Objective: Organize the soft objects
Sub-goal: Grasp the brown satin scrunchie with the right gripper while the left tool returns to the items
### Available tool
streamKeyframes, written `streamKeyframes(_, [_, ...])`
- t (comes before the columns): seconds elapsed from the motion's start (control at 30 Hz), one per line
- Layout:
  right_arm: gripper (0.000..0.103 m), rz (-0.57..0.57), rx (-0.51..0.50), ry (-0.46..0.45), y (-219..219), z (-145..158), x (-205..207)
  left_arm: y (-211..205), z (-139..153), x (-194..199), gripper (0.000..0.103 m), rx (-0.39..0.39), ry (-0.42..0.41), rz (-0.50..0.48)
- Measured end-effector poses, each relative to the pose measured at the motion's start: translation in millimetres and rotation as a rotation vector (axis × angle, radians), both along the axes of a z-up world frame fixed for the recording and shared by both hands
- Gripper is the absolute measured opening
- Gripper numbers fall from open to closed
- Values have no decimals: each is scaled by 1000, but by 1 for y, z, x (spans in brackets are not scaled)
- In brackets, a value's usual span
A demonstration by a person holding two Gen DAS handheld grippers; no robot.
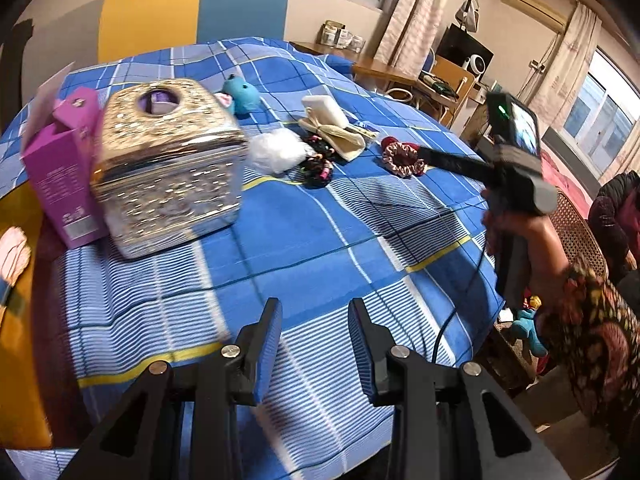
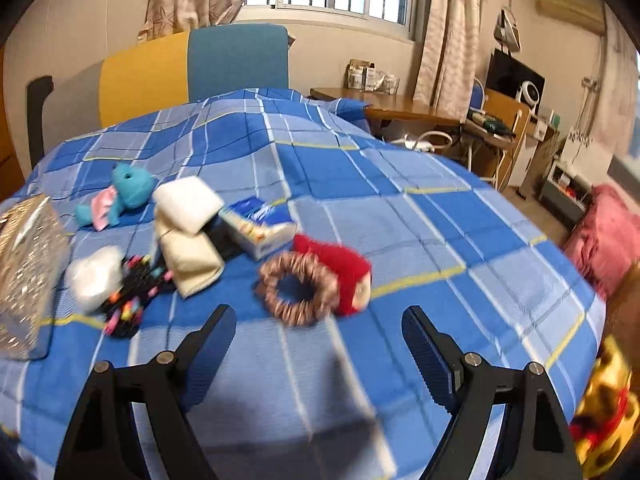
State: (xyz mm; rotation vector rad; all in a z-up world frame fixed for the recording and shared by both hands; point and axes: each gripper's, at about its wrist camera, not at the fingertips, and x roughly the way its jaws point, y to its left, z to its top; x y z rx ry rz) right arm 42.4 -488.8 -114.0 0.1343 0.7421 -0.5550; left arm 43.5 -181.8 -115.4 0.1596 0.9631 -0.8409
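Soft things lie on the blue plaid cloth: a pink scrunchie [image 2: 297, 294] [image 1: 403, 157] against a red plush [image 2: 340, 270], a teal plush toy [image 2: 126, 194] [image 1: 241, 94], cream folded cloths [image 2: 188, 236] [image 1: 334, 132], a white fluffy ball [image 2: 94, 278] [image 1: 276, 150] and black beaded hair ties [image 2: 128, 304] [image 1: 318, 162]. My right gripper [image 2: 318, 322] is open and empty, just short of the scrunchie. In the left wrist view its fingers [image 1: 452, 162] point at the scrunchie. My left gripper [image 1: 315, 312] is open and empty over bare cloth.
A shiny gold tissue box [image 1: 170, 164] [image 2: 24, 280] and a purple carton [image 1: 64, 184] stand at the left. A blue-white tissue pack [image 2: 260, 226] lies behind the scrunchie. The table edge [image 1: 486, 280] drops off at the right; a blue and yellow chair back [image 2: 196, 68] stands behind.
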Motion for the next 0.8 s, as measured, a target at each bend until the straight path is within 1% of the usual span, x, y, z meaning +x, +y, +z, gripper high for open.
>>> streamKeyframes(0.13, [85, 40, -43, 39, -3, -5, 29, -14, -3, 2, 34, 17, -3, -8])
streamKeyframes(0.2, [84, 54, -70, 74, -4, -12, 44, -19, -4, 3, 34, 25, -6, -11])
streamKeyframes(0.27, [81, 51, -71, 117, -9, -23, 55, -24, -6, 5, 34, 31, -7, -12])
streamKeyframes(0.33, [77, 47, -54, 156, -15, -34, 62, -31, -7, 8, 34, 37, -8, -13])
streamKeyframes(0.37, [77, 36, -55, 182, -18, -41, 66, -33, -7, 9, 34, 37, -8, -14])
streamKeyframes(0.47, [74, 34, -87, 196, -20, -49, 67, -42, -7, 14, 34, 40, -19, -12])
streamKeyframes(0.5, [67, 31, -92, 202, -20, -49, 67, -44, -8, 16, 34, 39, -16, -13])
streamKeyframes(0.53, [56, 24, -106, 202, -20, -49, 67, -49, -9, 19, 34, 38, -12, -14])
streamKeyframes(0.57, [49, 14, -119, 204, -20, -48, 67, -53, -10, 22, 34, 41, -7, -10])
streamKeyframes(0.6, [39, 6, -126, 207, -21, -48, 67, -57, -11, 24, 34, 41, -5, -9])
streamKeyframes(0.63, [35, -1, -129, 206, -22, -48, 65, -62, -12, 27, 34, 39, -1, -10])
streamKeyframes(0.67, [33, -3, -116, 188, -24, -47, 62, -67, -12, 28, 34, 40, -3, -12])
streamKeyframes(0.73, [18, -4, -85, 154, -26, -42, 53, -76, -13, 32, 34, 47, -12, -15])
streamKeyframes(0.77, [14, -5, -74, 143, -28, -40, 51, -79, -14, 33, 34, 48, -14, -16])
streamKeyframes(0.8, [13, -8, -49, 120, -29, -38, 43, -84, -15, 37, 34, 49, -9, -16])
